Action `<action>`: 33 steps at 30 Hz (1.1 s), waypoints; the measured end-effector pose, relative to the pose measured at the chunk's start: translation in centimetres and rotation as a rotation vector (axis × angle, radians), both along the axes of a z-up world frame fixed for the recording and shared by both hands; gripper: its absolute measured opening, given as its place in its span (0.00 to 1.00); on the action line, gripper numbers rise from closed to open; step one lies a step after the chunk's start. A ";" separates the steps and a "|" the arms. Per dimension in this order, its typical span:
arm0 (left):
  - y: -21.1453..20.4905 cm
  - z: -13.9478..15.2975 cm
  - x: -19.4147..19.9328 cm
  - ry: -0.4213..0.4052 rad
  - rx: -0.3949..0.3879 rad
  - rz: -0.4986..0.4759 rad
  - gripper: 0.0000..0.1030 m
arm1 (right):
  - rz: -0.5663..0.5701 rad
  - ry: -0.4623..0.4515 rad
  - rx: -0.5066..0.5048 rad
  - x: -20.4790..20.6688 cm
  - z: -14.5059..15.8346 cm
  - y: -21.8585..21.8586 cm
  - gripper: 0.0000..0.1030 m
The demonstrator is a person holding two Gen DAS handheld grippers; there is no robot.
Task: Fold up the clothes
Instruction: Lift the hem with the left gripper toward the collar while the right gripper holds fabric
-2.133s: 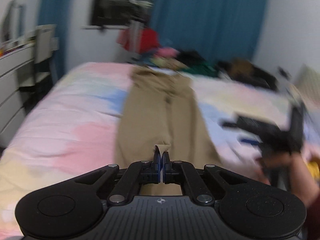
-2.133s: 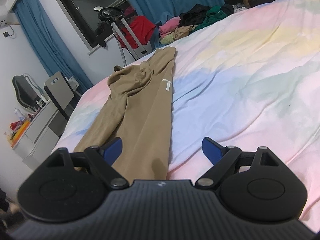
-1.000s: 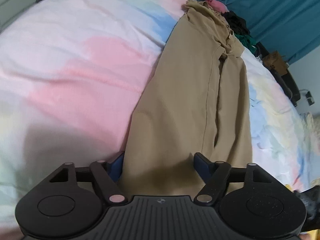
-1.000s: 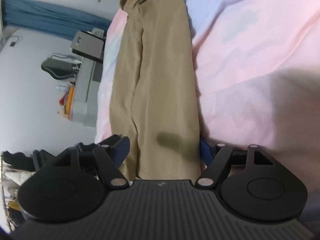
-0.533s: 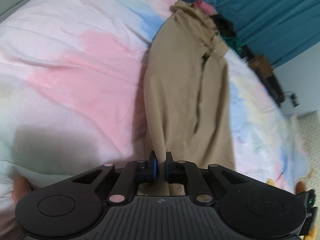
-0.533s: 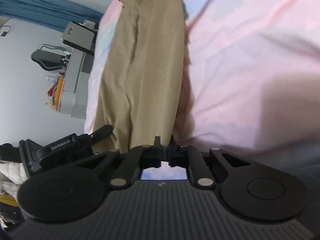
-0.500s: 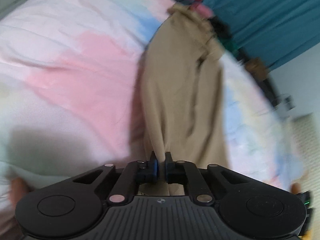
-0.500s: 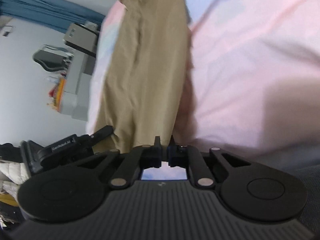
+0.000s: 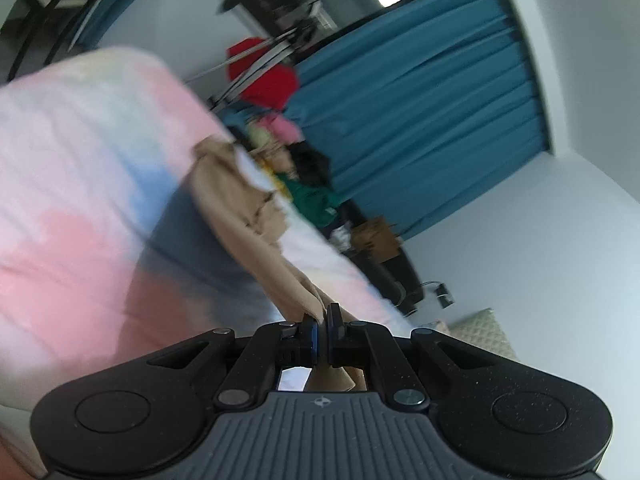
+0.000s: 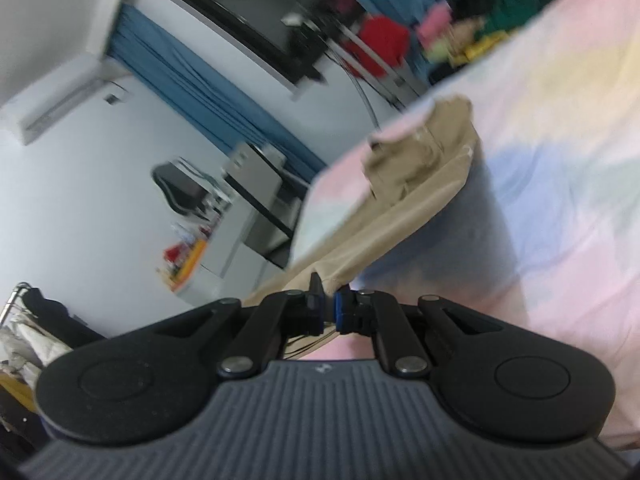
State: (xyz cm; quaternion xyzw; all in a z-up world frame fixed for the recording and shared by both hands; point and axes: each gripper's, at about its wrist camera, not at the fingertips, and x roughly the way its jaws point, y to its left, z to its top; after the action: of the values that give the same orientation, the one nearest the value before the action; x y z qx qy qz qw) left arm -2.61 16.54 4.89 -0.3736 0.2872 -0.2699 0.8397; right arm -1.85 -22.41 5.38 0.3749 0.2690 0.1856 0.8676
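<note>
Tan trousers (image 9: pixel 248 216) stretch from my grippers toward the far end of the pastel bed (image 9: pixel 80 208). My left gripper (image 9: pixel 322 320) is shut on the near hem of the trousers and holds it lifted above the bed. My right gripper (image 10: pixel 328 300) is shut on the other near corner of the trousers (image 10: pixel 416 196), also raised. The cloth hangs taut between my grippers and the waistband, which still rests on the bed, and casts a shadow on the bed. Both views are blurred by motion.
A pile of loose clothes (image 9: pixel 308 192) lies past the far end of the bed, before blue curtains (image 9: pixel 420 120). A red garment (image 10: pixel 380 44) hangs on a rack. A desk and chair (image 10: pixel 248 200) stand beside the bed (image 10: pixel 560 160).
Both grippers, shut on the hem, have risen from the bed and carried the trouser legs up and forward. The cloth now hangs in the air with a shadow beneath.
</note>
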 end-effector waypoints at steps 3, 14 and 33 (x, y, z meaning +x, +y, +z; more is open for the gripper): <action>-0.6 1.4 -2.4 -0.030 0.003 -0.011 0.04 | -0.004 -0.040 0.009 -2.1 1.2 -0.7 0.08; -1.4 -1.5 -5.0 0.050 0.048 -0.039 0.04 | -0.050 0.065 0.068 -4.9 -3.7 -1.9 0.08; -6.0 -9.9 19.8 0.124 0.257 0.063 0.05 | -0.200 0.171 0.075 16.8 -14.7 -2.5 0.08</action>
State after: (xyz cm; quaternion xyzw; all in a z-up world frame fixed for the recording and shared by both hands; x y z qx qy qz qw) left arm 17.19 10.57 -5.02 -0.2876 0.3590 -0.1807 0.8694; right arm 14.93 -24.88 -9.31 0.4464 0.2960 0.0753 0.8411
